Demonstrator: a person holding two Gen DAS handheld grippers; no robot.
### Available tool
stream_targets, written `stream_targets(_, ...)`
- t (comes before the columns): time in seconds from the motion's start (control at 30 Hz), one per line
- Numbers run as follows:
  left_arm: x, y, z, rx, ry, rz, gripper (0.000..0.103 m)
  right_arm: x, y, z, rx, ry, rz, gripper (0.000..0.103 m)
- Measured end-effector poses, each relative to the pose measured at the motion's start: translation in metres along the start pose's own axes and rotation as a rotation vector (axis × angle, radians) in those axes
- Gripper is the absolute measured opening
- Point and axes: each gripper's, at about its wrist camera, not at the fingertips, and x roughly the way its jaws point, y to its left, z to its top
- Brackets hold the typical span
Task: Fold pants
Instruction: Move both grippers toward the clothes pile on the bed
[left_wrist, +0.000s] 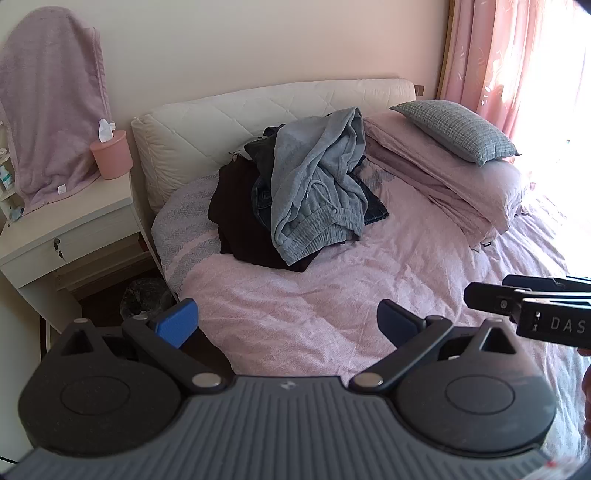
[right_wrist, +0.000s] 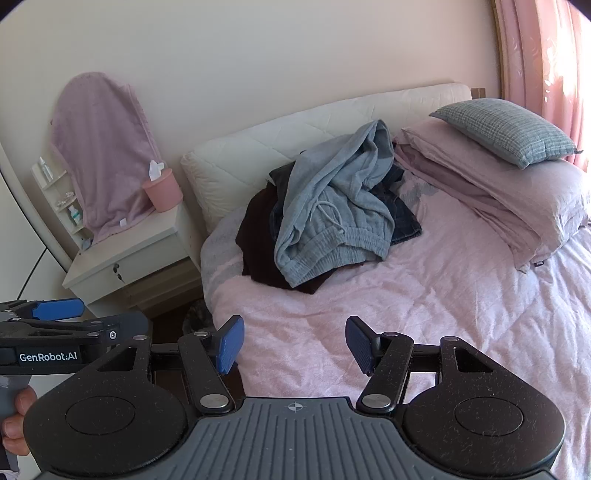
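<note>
Nothing of the folding is done yet. The grey pants (left_wrist: 314, 184) lie crumpled on top of a heap of clothes (left_wrist: 240, 206) near the head of the bed (left_wrist: 332, 302), toward its left edge, just in front of the headboard (left_wrist: 258, 107). Their drawstring waistband faces the foot of the bed and one leg trails up against the headboard. Dark jeans and a dark brown garment lie under them. The pink cover in front of the heap is bare, which looks like room enough for spreading and folding.

Both tongs hover over the near part of the bed, well apart from the heap. The left tongs (left_wrist: 286, 323) stand wide open with nothing between the pads; the right tongs (right_wrist: 295, 343) are also open and empty, a little narrower. All steps remain: lifting the pants off the heap, laying them flat, and folding them.

Readable writing: "GenRobot:AI" on the side of the left tongs in the right wrist view, and "DAS", cut off by the frame, on the right tongs in the left wrist view.
</note>
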Motion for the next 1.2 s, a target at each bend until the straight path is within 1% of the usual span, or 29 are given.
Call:
stream_targets(0.27,0.003,0.003,-0.007,-0.003,0.005,0.005,0.102,0.004,0.000,0.001,0.008,0.006,0.001,0.058)
stream_targets(0.3,0.013,0.000,-0.007,0.002,0.009,0.006,0.102,0.004,-0.001,0.001,0.009,0.008,0.002,0.058)
stream_targets(0.43,0.016,-0.001,-0.004,0.006,0.015,0.011,0.102,0.006,-0.002,0.003,0.015,0.012,0.003,0.058)
stream_targets(1.2,0.010,-0.013,0.003,0.017,0.009,0.032,0.102,0.006,-0.012,0.007,0.033,-0.005,0.027,0.058)
